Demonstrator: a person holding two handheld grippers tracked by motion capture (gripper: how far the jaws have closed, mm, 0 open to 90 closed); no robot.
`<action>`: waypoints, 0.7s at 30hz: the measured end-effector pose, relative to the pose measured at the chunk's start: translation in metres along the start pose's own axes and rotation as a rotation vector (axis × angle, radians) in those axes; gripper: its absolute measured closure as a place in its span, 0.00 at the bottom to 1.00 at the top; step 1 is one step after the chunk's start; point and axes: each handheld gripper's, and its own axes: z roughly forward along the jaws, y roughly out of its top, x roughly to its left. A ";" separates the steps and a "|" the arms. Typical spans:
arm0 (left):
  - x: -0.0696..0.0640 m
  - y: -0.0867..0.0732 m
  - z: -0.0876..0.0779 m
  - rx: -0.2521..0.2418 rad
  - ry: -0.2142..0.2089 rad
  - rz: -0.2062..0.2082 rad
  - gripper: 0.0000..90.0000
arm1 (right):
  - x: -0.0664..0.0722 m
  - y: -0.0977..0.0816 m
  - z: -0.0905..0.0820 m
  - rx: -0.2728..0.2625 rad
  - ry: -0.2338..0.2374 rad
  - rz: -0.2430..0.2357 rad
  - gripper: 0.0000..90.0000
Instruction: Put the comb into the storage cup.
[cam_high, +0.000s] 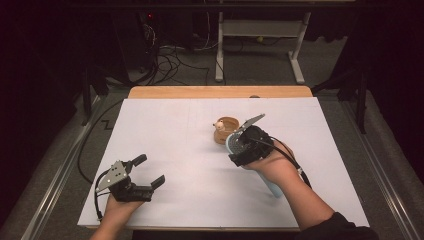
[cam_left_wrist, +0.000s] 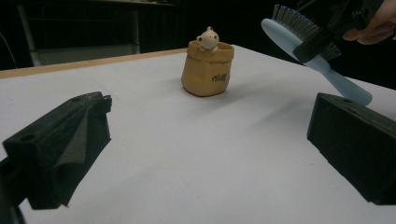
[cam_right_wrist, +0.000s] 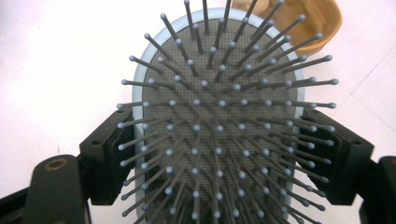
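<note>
Jaws of the right gripper (cam_high: 239, 145) are clamped across the head of a pale blue hairbrush (cam_right_wrist: 219, 121), one pad bearing on each side of its oval rim. The right gripper view confirms this: the bristled face points back along the jaws, toward the camera, and the rim sits between both black pads. Gripping the wide head rather than the handle appears intended to stop the brush from swinging, since the handle (cam_high: 272, 187) trails free beneath the hand toward the near edge of the surface.

The brush is held clear of the surface (cam_high: 175, 150), right of its centre and just on the near side of a small tan pouch-shaped holder (cam_high: 226, 129). In the left gripper view the brush hangs tilted, head high and nearest the holder (cam_left_wrist: 207, 70), handle low. That attitude suggests the brush is being carried toward the holder, though the tilt would need to reverse if the handle is to go in first; this is a judgement only.

A small pale animal figure (cam_left_wrist: 207, 37) sits at the holder's rim, which leaves limited room inside.

The left gripper (cam_high: 144, 172) rests near the near-left corner of the surface, jaws standing well apart with nothing between them. It seems parked out of the way, available to steady the holder if required.
</note>
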 end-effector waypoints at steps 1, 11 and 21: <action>0.000 0.000 0.000 0.001 -0.001 -0.001 0.01 | -0.001 -0.001 -0.001 -0.005 0.006 0.006 0.23; -0.001 0.000 0.001 0.005 -0.004 0.002 0.01 | -0.005 -0.008 -0.010 -0.138 0.016 0.049 0.23; 0.000 0.001 -0.001 -0.001 0.002 0.010 0.01 | -0.009 -0.018 -0.020 -0.281 0.019 0.086 0.23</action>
